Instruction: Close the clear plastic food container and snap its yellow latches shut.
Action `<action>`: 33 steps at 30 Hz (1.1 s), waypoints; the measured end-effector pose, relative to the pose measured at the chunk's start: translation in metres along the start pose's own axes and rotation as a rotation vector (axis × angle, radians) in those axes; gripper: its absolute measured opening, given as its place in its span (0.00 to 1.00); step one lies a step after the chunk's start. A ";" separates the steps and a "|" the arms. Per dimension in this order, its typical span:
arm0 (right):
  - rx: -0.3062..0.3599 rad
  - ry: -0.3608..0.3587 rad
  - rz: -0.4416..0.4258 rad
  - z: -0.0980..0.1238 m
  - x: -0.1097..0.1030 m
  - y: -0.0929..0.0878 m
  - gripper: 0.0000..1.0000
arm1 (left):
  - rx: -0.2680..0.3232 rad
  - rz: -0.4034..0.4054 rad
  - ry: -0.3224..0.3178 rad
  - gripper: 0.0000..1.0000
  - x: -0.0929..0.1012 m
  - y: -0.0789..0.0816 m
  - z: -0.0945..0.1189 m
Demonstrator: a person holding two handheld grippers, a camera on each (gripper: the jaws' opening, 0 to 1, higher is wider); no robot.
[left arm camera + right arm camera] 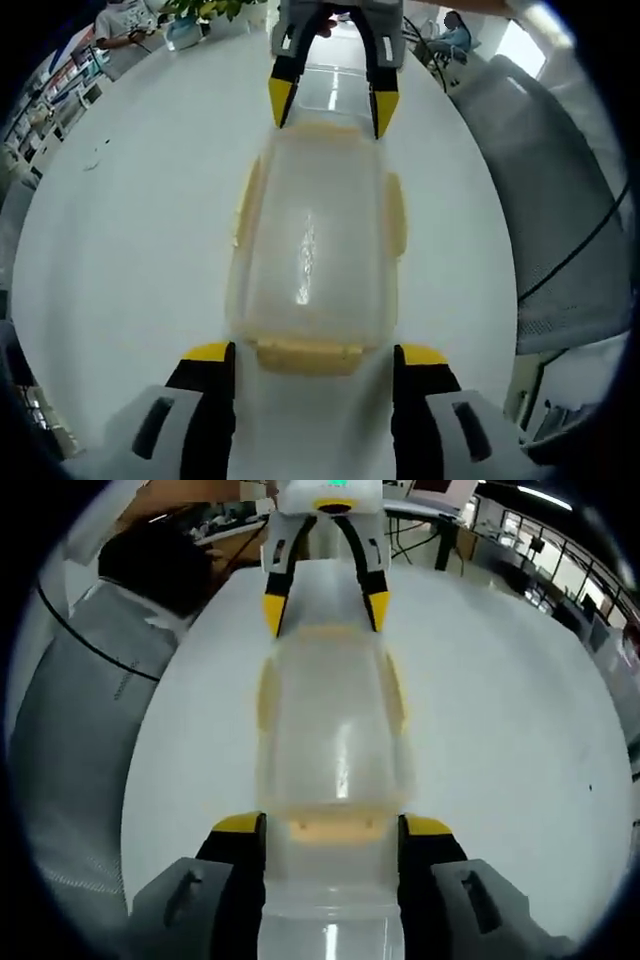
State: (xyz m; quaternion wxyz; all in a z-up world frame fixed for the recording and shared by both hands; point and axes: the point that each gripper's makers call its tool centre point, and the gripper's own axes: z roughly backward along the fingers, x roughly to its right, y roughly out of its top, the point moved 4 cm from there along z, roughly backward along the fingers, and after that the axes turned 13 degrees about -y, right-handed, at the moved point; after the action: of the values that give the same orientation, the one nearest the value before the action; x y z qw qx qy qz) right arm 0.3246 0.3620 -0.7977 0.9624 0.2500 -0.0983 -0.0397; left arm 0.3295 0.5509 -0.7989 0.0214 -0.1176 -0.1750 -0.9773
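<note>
Clear container (315, 255) at frame centre on white desk (130, 250), lying lengthwise between left tongs (312, 352) at lower edge and right tongs (332, 105) at upper edge. Both tongs open, each straddling one end (contact unclear). In right gripper view: same container (335, 730), right tongs (332, 825) below, left tongs (326, 610) above. Translucent lid on, pale yellow latches (305, 352) on sides and ends. Count: one container, two tongs.
</note>
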 end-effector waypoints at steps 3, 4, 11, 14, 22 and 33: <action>-0.004 -0.001 -0.002 0.000 0.002 0.000 0.44 | 0.000 0.003 -0.016 0.54 0.001 0.000 -0.001; -0.006 0.000 -0.003 0.000 0.002 0.000 0.44 | -0.001 0.003 -0.017 0.53 0.001 0.000 -0.001; -0.007 -0.008 0.025 0.001 0.001 0.001 0.43 | -0.002 -0.002 -0.015 0.51 -0.001 0.001 -0.001; -0.012 -0.011 0.047 0.001 -0.001 0.002 0.39 | -0.007 -0.006 -0.013 0.50 -0.002 0.001 -0.001; -0.029 -0.030 0.091 -0.001 0.001 0.002 0.37 | -0.013 -0.018 -0.010 0.49 0.000 0.002 -0.001; -0.033 -0.034 0.096 -0.002 0.002 0.000 0.36 | -0.056 -0.058 0.012 0.41 -0.001 0.001 -0.001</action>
State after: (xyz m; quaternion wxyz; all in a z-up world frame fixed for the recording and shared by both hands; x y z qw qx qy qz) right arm 0.3265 0.3633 -0.7991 0.9653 0.2286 -0.1260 0.0007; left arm 0.3303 0.5492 -0.7995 -0.0092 -0.1074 -0.1510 -0.9826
